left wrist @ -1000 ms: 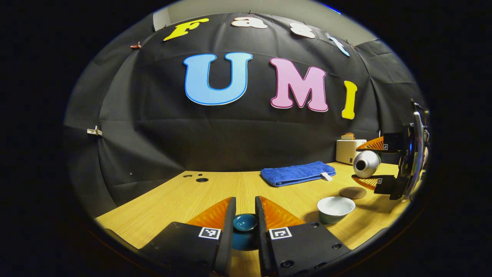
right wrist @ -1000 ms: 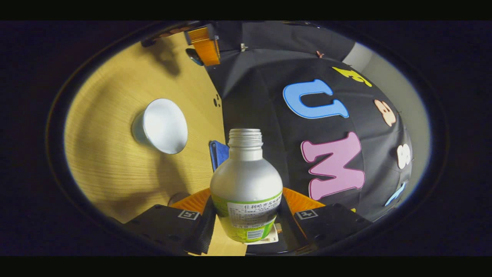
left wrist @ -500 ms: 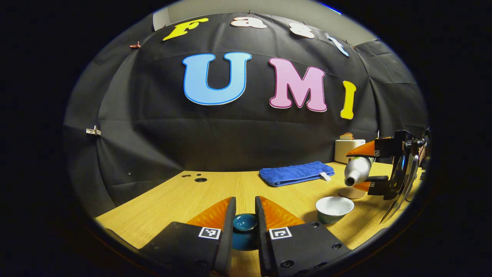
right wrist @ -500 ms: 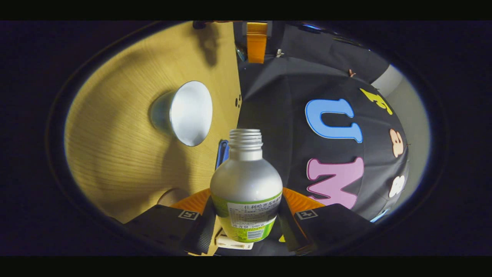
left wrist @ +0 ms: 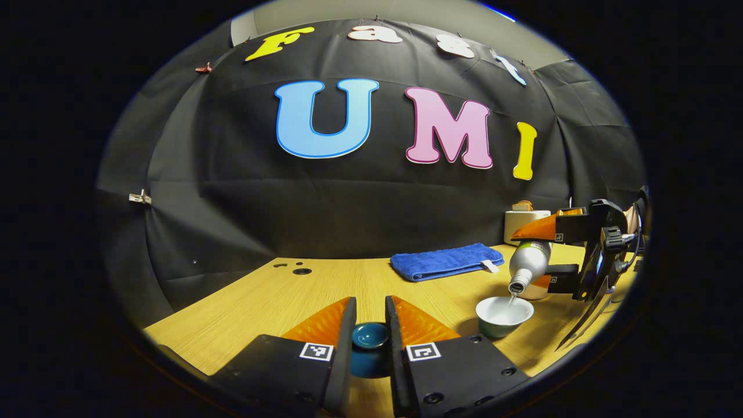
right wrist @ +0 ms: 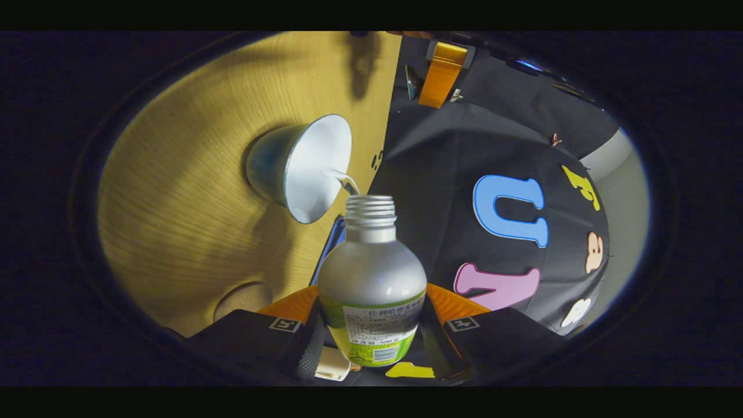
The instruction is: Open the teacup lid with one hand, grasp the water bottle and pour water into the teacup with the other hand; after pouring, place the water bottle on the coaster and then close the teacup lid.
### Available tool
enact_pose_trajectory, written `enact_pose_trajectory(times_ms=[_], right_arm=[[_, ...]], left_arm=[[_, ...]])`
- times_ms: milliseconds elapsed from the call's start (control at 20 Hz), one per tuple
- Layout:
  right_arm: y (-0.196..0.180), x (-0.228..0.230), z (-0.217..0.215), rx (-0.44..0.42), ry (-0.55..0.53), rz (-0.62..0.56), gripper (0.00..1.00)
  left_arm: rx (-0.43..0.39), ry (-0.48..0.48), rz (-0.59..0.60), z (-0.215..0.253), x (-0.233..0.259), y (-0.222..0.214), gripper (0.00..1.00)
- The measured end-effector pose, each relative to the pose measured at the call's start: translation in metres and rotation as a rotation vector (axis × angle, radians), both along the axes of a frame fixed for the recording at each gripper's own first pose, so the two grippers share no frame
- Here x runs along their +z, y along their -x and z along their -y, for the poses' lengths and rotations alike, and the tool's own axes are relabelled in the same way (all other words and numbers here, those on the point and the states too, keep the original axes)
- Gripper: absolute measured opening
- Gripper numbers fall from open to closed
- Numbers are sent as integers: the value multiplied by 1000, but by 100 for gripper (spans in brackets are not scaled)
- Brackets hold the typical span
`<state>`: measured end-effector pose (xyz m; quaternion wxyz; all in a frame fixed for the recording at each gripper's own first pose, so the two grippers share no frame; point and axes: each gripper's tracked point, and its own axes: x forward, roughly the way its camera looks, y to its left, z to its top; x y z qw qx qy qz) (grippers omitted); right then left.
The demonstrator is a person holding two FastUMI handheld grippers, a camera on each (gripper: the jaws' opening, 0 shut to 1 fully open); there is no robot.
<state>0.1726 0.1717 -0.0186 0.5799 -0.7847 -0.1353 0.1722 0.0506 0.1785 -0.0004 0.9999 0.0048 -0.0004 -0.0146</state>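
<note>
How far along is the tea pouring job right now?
Done: the lid is off, gripped in the left tongs. In hand: the right tongs tip the bottle, with water streaming into the teacup. Left: stand the bottle on the coaster, then close the teacup.

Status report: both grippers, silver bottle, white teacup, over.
Left gripper shut on dark teal lid. Right gripper shut on silver water bottle, tipped, thin stream entering white teacup. Round coaster unoccupied.
</note>
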Motion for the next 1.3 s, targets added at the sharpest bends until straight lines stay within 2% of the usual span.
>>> enact_pose_trajectory(times_ms=[450, 600, 750, 800, 1050, 1100, 1150, 1250, 1300], right_arm=[[1, 11, -6, 68, 125, 87, 75], [1, 12, -5, 78, 143, 101, 72], [-1, 17, -2, 85, 159, 127, 75], [-3, 18, -6, 88, 165, 130, 71], [-1, 26, -14, 115, 194, 173, 71], [-2, 27, -15, 120, 200, 181, 75], [-2, 29, -16, 124, 204, 186, 71], [-2, 30, -18, 129, 208, 196, 75], [-3, 33, -18, 128, 206, 203, 71]], left_arm=[[-20, -1, 1, 5, 0, 0, 32], [-21, -1, 1, 3, 1, 0, 32], [-18, -1, 0, 3, 0, 0, 31], [-18, -1, 0, 3, 0, 1, 31], [-18, 0, 0, 3, 0, 0, 32], [-18, 0, 0, 3, 0, 1, 32], [-18, 0, 0, 3, 0, 0, 32], [-18, 0, 0, 3, 0, 0, 32], [-18, 0, 0, 3, 1, 1, 32]])
